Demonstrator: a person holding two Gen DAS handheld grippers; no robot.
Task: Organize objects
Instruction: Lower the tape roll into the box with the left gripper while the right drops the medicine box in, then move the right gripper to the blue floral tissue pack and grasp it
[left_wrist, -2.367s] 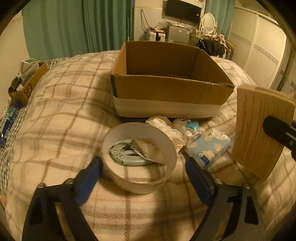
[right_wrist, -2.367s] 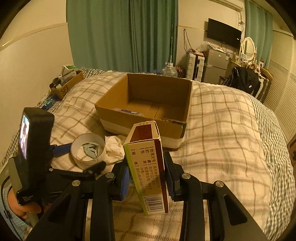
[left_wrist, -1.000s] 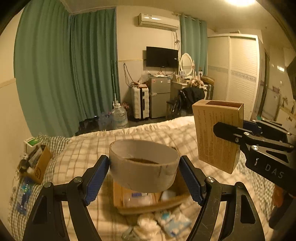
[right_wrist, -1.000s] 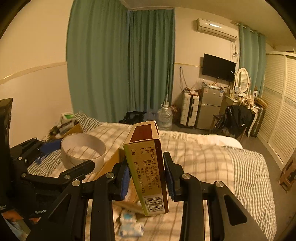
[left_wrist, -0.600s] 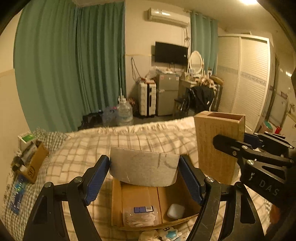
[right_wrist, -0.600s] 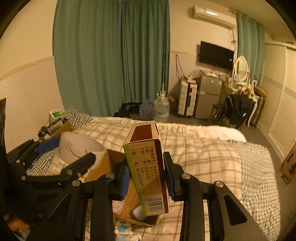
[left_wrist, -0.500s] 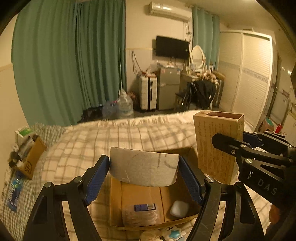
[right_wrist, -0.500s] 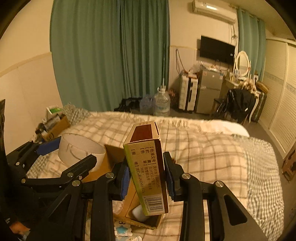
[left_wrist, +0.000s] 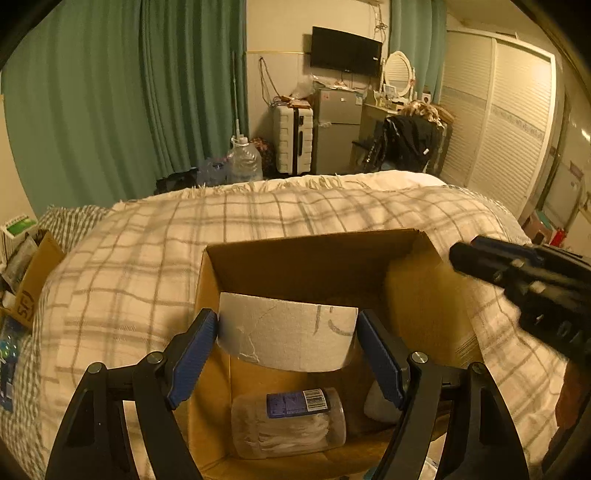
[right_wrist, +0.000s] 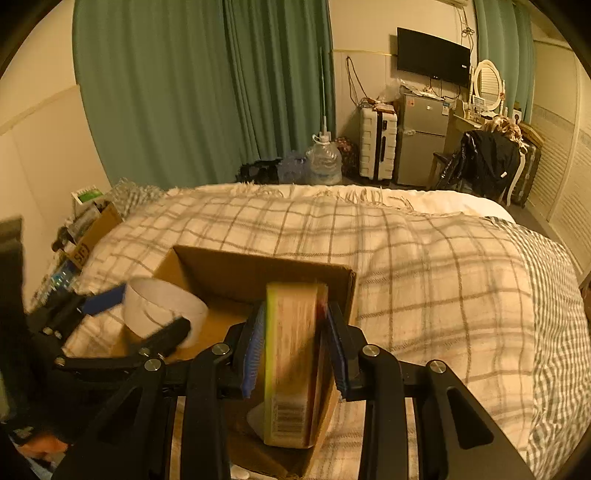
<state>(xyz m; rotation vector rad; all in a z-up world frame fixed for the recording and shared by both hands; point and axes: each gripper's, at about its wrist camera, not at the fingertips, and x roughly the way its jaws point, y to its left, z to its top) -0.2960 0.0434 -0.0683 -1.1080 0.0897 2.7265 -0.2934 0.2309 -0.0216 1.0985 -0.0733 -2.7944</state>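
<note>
Jaws around ring (left_wrist: 286, 338), carton (right_wrist: 291, 365)

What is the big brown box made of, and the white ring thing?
The big box looks like plain matte cardboard: brown, with thin folded walls. The white ring seems to be stiff paper or thin card, dull and scuffed; I can't be sure.

Plaid-blanketed bed (left_wrist: 147, 258); cardboard box (left_wrist: 314, 258) on it.
</note>
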